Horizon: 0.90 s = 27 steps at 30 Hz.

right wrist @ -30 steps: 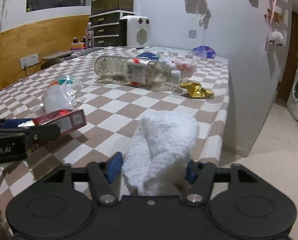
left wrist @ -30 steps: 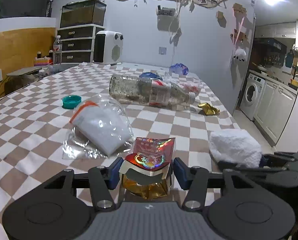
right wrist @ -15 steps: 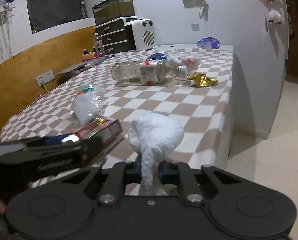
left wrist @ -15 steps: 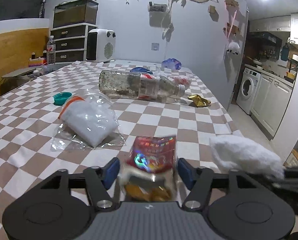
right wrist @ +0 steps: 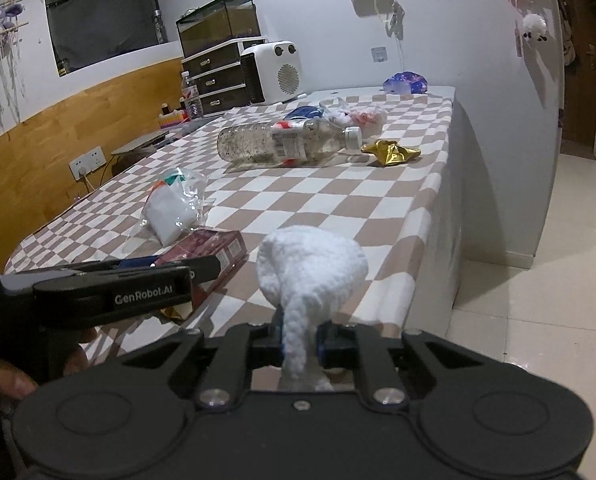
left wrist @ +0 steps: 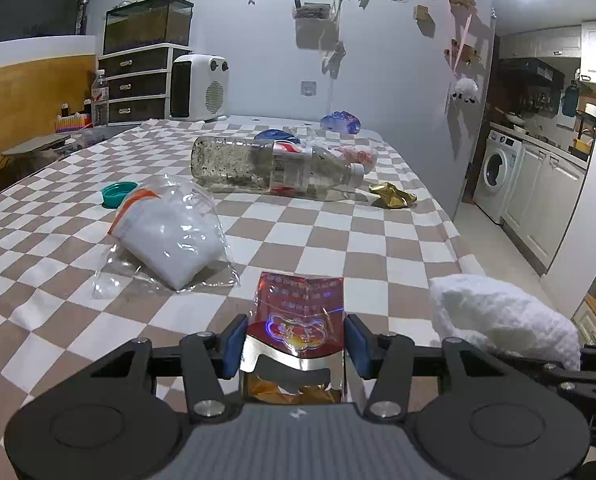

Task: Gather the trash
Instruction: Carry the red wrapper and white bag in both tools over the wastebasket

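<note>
A red foil-printed box (left wrist: 300, 304) with a torn gold end sits between the blue pads of my left gripper (left wrist: 294, 344). Its jaws are closing and both pads touch the box's sides, just over the checked tablecloth (left wrist: 378, 248). In the right wrist view the same box (right wrist: 214, 246) shows from the side in the left gripper (right wrist: 206, 268). My right gripper (right wrist: 300, 346) is shut on a crumpled white paper wad (right wrist: 312, 264), held up by the table's near right corner. That wad (left wrist: 498, 312) also shows at the right of the left wrist view.
On the table lie a clear bag of white material (left wrist: 174, 236), a teal cap (left wrist: 118, 194), a large plastic bottle on its side (left wrist: 274, 168), a gold wrapper (left wrist: 392, 196) and several wrappers behind it. The table edge (right wrist: 422, 216) drops to tiled floor (right wrist: 538, 300) at the right.
The right jaws closed tightly on the white wad and carried it up and toward the table's corner. The left jaws opened around the red box, then closed on it again.
</note>
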### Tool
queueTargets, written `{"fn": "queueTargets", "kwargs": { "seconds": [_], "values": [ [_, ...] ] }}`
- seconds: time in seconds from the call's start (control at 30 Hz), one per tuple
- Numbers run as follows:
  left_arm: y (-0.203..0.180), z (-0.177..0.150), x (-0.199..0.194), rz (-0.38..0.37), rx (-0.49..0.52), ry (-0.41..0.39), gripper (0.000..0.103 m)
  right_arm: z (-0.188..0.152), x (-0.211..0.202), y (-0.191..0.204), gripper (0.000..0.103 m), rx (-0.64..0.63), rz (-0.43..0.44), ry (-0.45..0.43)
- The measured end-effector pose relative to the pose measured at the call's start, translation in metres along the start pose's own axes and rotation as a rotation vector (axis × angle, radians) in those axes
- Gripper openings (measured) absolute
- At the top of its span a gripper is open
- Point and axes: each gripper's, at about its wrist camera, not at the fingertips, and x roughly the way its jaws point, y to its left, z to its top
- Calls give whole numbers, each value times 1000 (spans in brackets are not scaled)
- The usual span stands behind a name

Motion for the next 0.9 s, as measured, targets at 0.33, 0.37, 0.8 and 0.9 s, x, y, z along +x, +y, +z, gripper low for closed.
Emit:
{"fn": "queueTargets", "kwargs": {
  "seconds": [0.33, 0.37, 0.8, 0.9],
  "values": [
    [-9, -1, -22, -4, -11, -31, 51, -4, -17, -5, 14, 9, -8, -31],
    [-11, 0, -25, -5, -11, -38, 51, -5, -21, -5, 14, 10, -10, -37],
    [-59, -1, -60, -62, 19, -102, 51, -14, -72, -35, 14, 36, -87, -123],
    [-78, -4, -64, -96, 33, -107, 51, -19, -86, -48, 14, 50, -111, -141]
  ]
}}
